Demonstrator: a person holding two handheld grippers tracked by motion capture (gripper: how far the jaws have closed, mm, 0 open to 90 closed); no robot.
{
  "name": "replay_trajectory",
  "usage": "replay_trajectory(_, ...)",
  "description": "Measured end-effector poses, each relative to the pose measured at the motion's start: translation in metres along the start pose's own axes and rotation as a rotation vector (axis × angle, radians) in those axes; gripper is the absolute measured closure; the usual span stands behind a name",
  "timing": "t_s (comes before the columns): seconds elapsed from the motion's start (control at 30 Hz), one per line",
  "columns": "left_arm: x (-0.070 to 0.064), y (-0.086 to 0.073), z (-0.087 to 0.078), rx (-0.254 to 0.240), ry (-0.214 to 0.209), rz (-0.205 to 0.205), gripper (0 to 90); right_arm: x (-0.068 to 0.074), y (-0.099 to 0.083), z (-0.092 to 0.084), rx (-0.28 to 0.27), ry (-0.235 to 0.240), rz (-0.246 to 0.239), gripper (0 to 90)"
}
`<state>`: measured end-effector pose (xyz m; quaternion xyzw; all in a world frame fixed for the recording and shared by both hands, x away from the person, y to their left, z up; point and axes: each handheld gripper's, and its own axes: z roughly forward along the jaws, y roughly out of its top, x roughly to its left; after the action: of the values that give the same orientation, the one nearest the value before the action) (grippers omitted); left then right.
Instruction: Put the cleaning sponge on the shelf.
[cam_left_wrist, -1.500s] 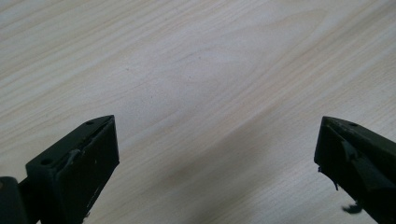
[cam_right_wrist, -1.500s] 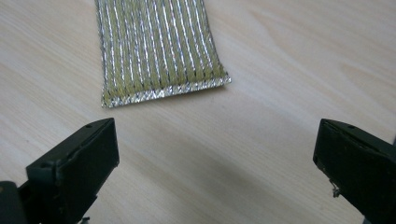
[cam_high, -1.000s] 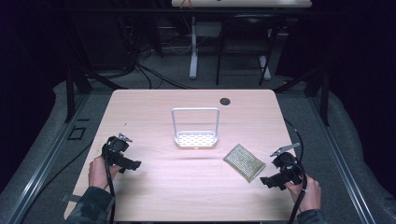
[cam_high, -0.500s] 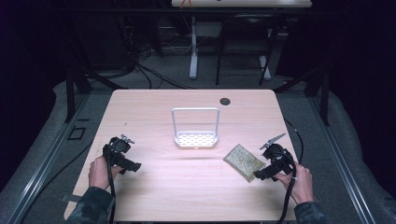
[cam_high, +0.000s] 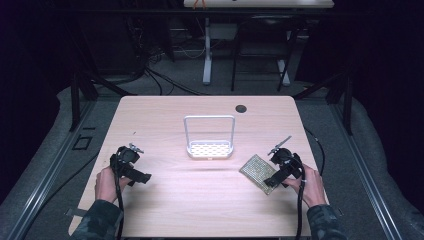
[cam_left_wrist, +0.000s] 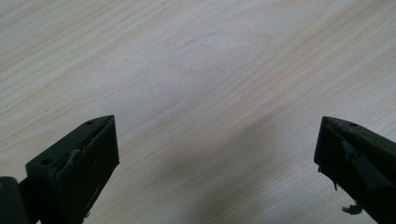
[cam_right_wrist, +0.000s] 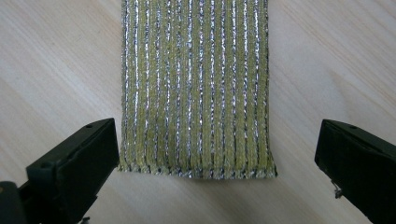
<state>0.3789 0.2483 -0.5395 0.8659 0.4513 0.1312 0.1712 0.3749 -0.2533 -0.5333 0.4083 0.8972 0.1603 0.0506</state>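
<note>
The right gripper (cam_high: 274, 176) is hovering with its jaws standing wide open and gripping nothing; in the right gripper view the near short edge of a yellow-green scouring pad (cam_right_wrist: 196, 84), ribbed with silvery threads, is lying flat on the counter (cam_right_wrist: 56, 65) between the two jaws, just ahead of their tips. In the high view that pad (cam_high: 258, 171) is sitting tilted near the counter's right edge, toward the near side, with the right hand (cam_high: 308, 183) coming in from the near right corner.

The left gripper (cam_high: 139, 176) is also holding its jaws spread wide with nothing in them, and the left gripper view is showing bare pale wood between them. The left hand (cam_high: 106, 182) is resting near the counter's left edge.

A white wire rack (cam_high: 209, 142) with a tall looped handle is standing about mid-counter, well apart from both grippers. A small dark round grommet (cam_high: 241, 108) is sitting by the far edge.
</note>
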Motion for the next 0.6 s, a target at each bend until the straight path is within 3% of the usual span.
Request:
replay_trajectory(0.3, 0.0, 0.0, 0.0, 0.005, -0.004, -0.001, 0.0, 0.005, 0.01, 0.012, 0.026, 0.029, -0.018, 0.4)
replay_trajectory(0.4, 0.0, 0.0, 0.0, 0.003, -0.004, 0.001, 0.0, 0.01, 0.012, 0.019, 0.051, 0.044, -0.034, 10.0)
replay_trajectory(0.6, 0.003, -0.002, -0.002, -0.009, -0.004, -0.014, 0.0, 0.013, 0.012, 0.024, 0.068, 0.035, -0.035, 9.4)
